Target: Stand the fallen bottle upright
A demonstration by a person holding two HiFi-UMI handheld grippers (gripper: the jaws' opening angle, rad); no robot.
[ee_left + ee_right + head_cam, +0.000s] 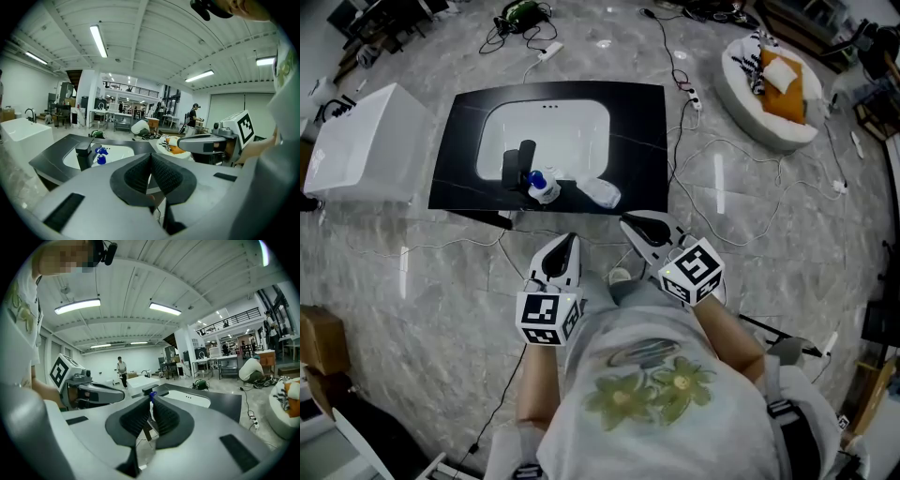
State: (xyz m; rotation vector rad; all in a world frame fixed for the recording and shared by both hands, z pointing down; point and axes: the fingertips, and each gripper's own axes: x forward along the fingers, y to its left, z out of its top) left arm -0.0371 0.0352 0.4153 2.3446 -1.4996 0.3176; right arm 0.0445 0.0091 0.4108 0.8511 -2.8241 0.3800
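Nothing is done yet. The bottle [600, 192] lies on its side on the bench [642, 141], at the sink's [581, 122] front right rim. The left claw [570, 242] and right claw [630, 225] are pinched closed and empty, short of the sink — reaching, gripping and righting all remain.
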